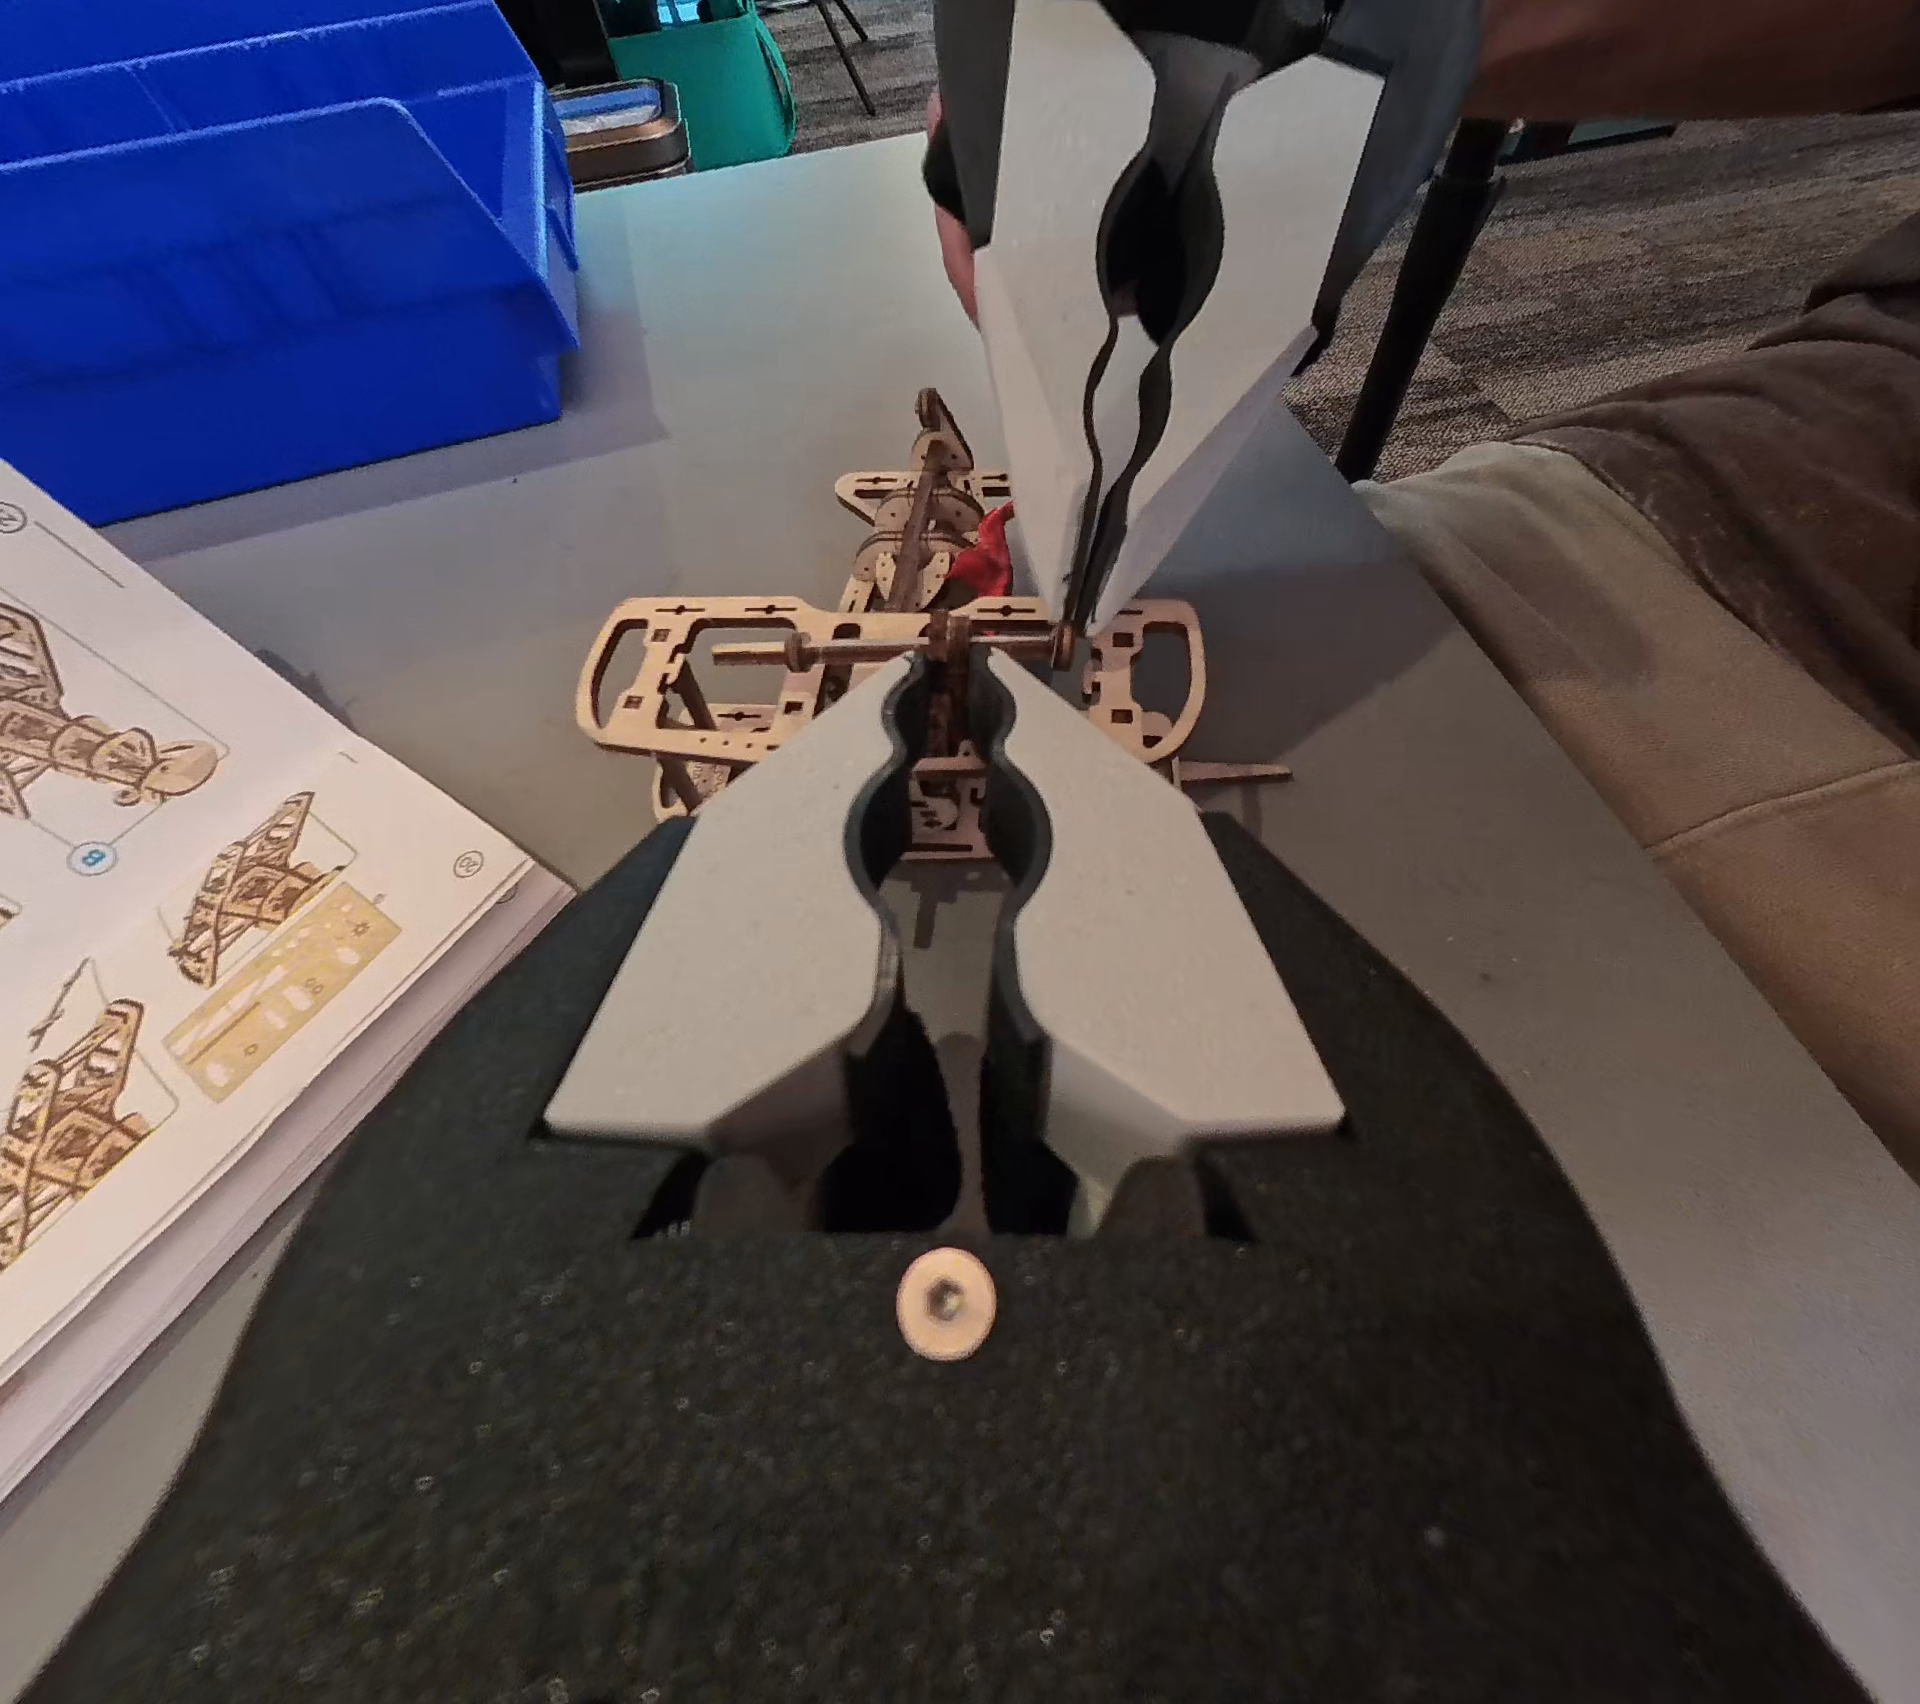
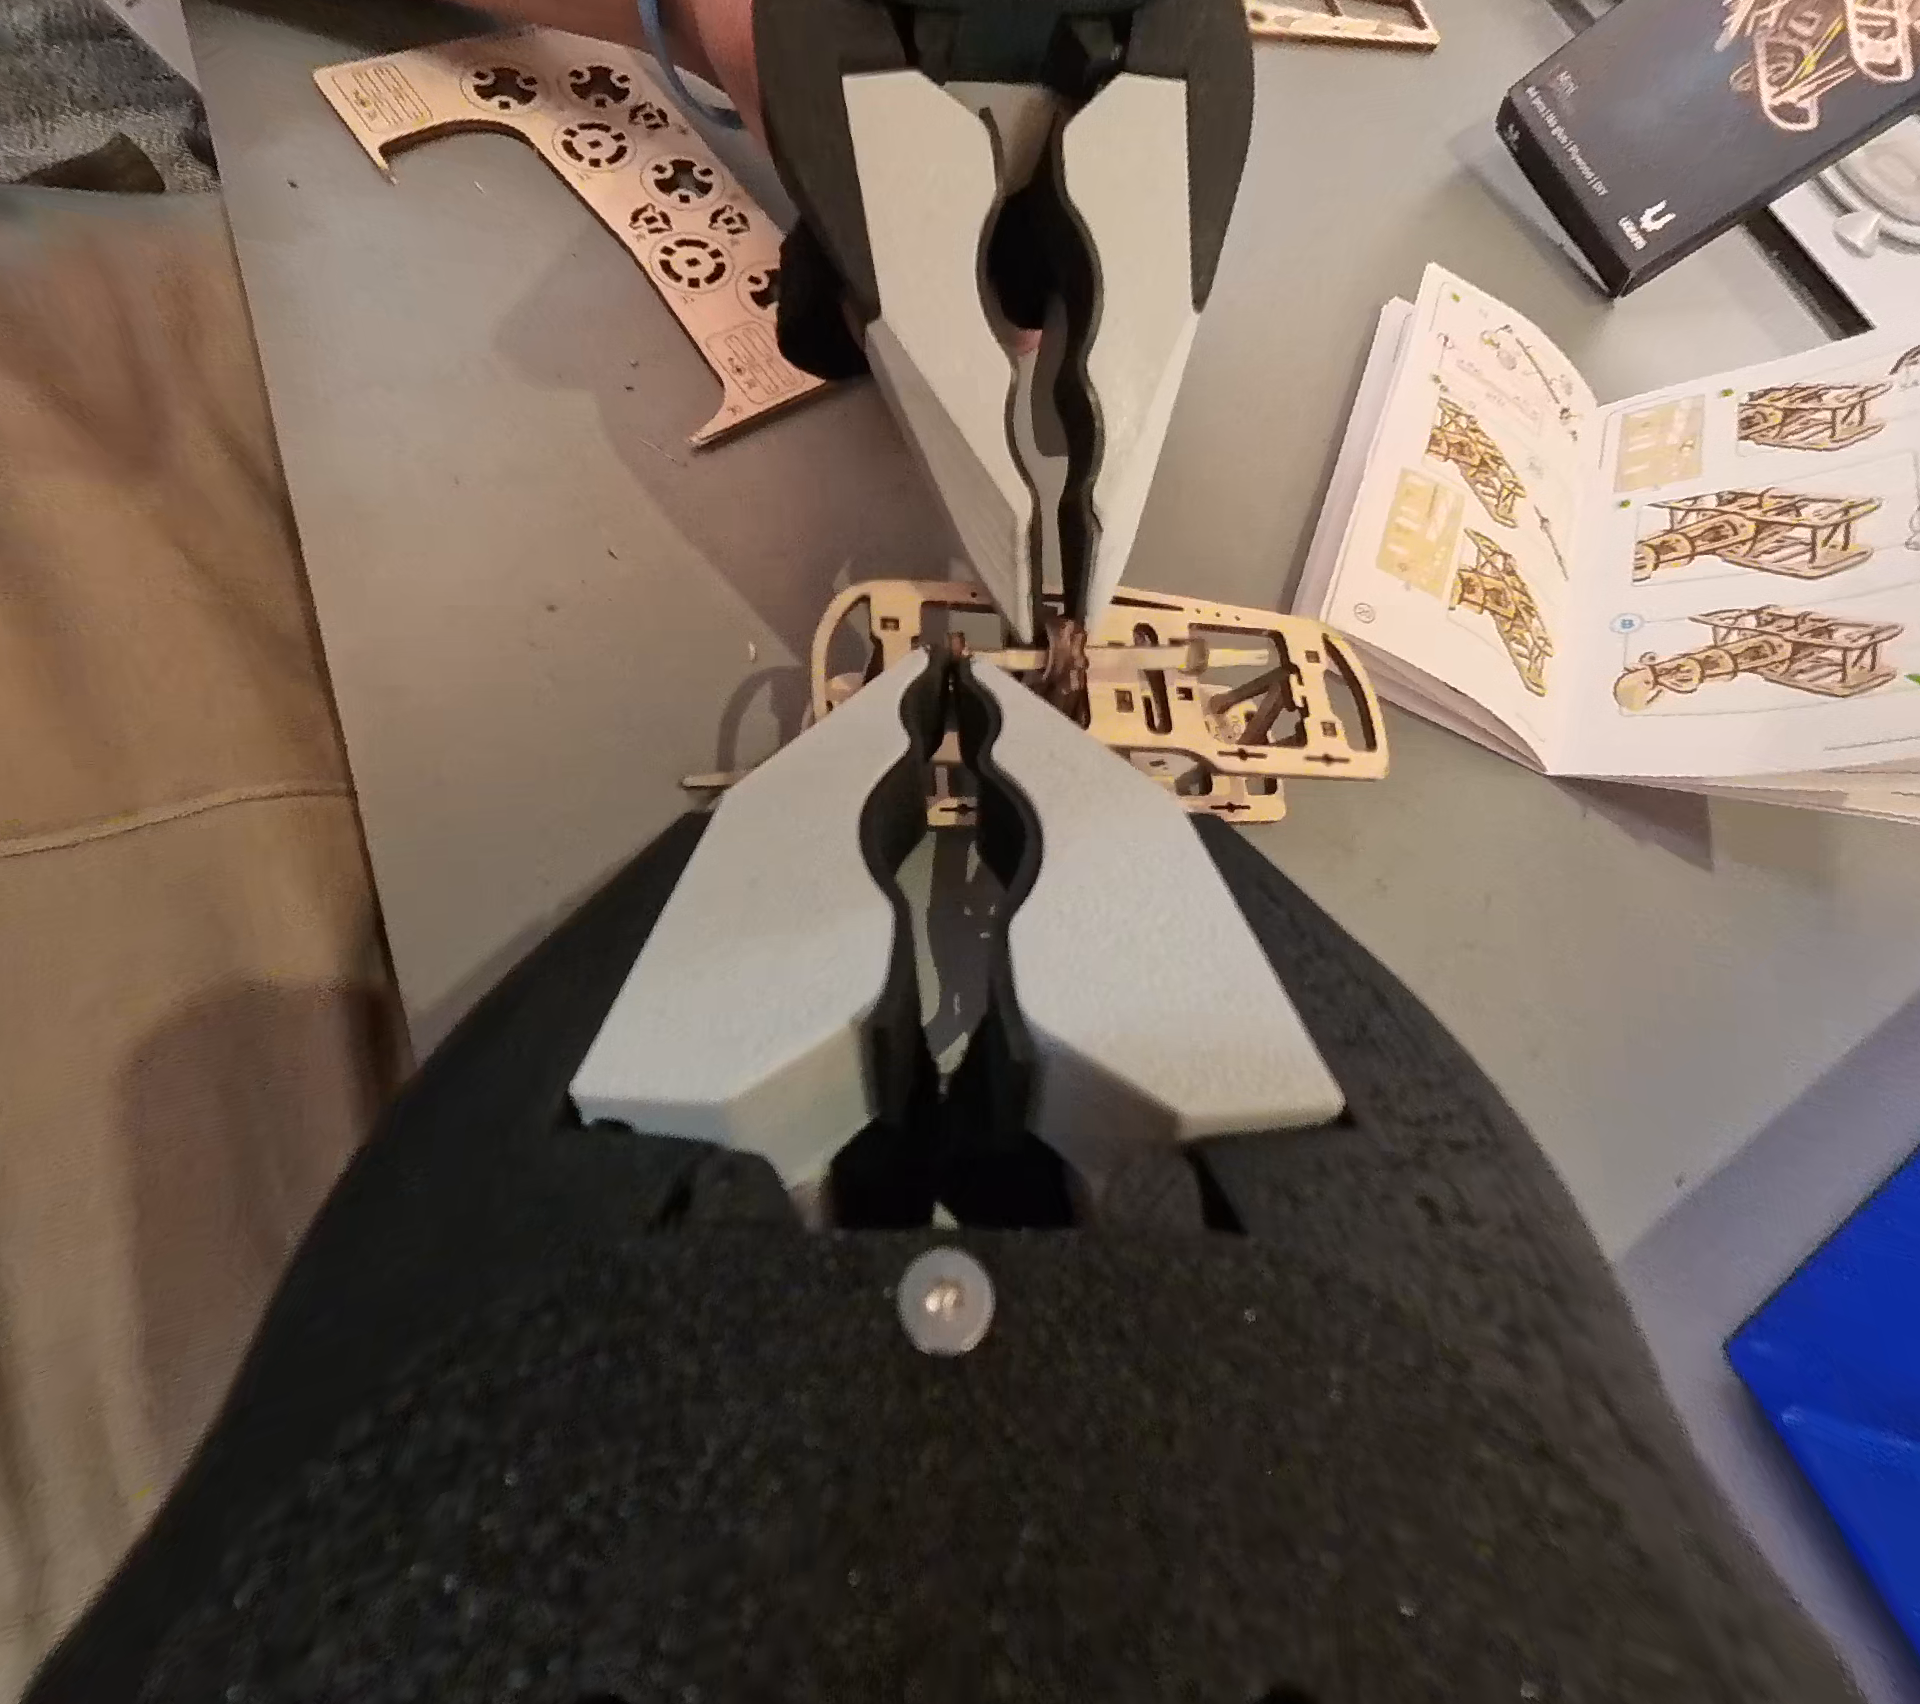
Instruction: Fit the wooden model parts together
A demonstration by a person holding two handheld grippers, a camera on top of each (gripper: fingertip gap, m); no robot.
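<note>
A pale wooden biplane model (image 1: 727, 698) sits on the grey table (image 1: 748, 366). It also shows in the right wrist view (image 2: 1257, 719). A thin wooden rod (image 1: 831, 652) lies across its front, with a dark hub (image 1: 943, 636) at the middle. My left gripper (image 1: 945, 665) is shut on the hub and the model's nose. In the right wrist view it comes down from above (image 2: 1060, 615). My right gripper (image 2: 951, 655) is shut on a small disc at the rod's end (image 1: 1065, 641). In the left wrist view it comes down from above (image 1: 1072, 610).
Blue bins (image 1: 260, 252) stand at the back left. An open instruction booklet (image 2: 1662, 563) lies beside the model. A cut-out wooden part sheet (image 2: 582, 168), a small wooden frame (image 2: 1340, 18) and the dark kit box (image 2: 1714, 44) lie farther off. A person's leg (image 1: 1662, 667) is beside the table.
</note>
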